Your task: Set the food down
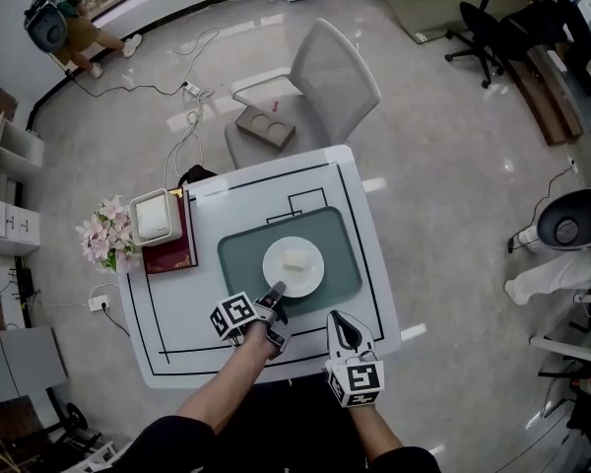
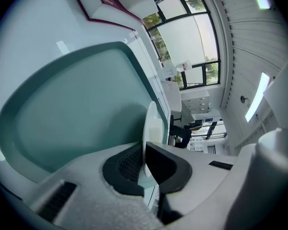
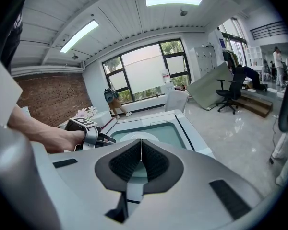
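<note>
So nearest to me, my right gripper (image 1: 342, 321) was hovering over the near edge of the white table (image 1: 177, 313), jaws pressed together with nothing at all between them, just idling off to the side. A bit further in and to the left, my left gripper (image 1: 274, 296) was clamped down nearly all the way on the near rim of the white plate (image 1: 305, 276); looking along the jaws, I could see the thin edge of the plate pinched right between the two dark pads. The plate sat over the middle of the teal placemat (image 1: 241, 254), and honestly I couldn't tell whether it was fully down on the mat or a hair above it. The food (image 1: 294, 261), a small pale block, was lying in the middle of the plate, not touching either gripper. Off to the left of the mat there was a dark red book (image 1: 167, 254) with a white box (image 1: 151, 215) sitting on top of it, and a bunch of pink flowers (image 1: 103, 233) just beside that at the table's left edge. Past the far side of the table stood a grey chair (image 1: 325, 72) with a grey block (image 1: 265, 126) on its seat. Way out on the shiny floor there was a black office chair (image 1: 478, 23), and a person (image 1: 69, 28) over by the windows.
</note>
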Available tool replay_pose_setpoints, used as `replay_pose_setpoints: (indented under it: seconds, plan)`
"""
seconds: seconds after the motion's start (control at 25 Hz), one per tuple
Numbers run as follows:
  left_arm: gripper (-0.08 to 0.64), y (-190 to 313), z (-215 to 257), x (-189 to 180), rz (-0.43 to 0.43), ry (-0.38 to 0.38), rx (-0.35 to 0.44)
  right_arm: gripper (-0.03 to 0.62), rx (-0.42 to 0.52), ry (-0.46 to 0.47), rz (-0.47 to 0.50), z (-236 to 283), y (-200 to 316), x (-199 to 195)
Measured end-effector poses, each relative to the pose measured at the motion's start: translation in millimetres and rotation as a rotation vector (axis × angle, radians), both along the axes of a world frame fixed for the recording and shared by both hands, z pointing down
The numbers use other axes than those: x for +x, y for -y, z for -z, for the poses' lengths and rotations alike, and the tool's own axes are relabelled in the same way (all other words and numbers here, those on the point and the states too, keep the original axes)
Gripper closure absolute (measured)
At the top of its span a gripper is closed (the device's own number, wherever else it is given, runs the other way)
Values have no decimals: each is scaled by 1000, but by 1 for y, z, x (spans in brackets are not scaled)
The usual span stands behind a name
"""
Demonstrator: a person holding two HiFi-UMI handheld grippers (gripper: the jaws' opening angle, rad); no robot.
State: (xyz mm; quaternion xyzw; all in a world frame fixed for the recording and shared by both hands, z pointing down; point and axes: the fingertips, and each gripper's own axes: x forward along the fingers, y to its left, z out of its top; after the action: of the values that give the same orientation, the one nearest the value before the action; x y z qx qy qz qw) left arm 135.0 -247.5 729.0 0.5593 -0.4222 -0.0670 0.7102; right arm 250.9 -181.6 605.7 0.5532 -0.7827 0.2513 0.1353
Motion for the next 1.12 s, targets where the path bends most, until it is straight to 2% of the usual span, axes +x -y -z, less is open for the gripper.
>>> replay_pose_setpoints:
  seconds: [0.24,0.36,0.52,0.68,0.84,1.04,1.12]
  plan:
    - [546,2,-7,3,-12,27,-6,583,-4,8,0,-3,-1,5]
    - [546,3,-7,1,-41,78,2,583,-10,12,8,-3,-2,5]
    - [509,3,-7,-3,-149,249,49,583,-19,17,14,-6,-1,5]
    - [444,3,-10,-4,-310,407,118,583,-12,23,23,-3,1,1]
    - [417,2,-9,-2,-445,552,197,583,-14,25,19,-1,2,3]
    - [368,5,-12,-7,-550,720,270,583,-19,25,10,-4,2,3]
    - [361,5,-13,-9,-573,752,289,583,-21,24,10,-4,2,1]
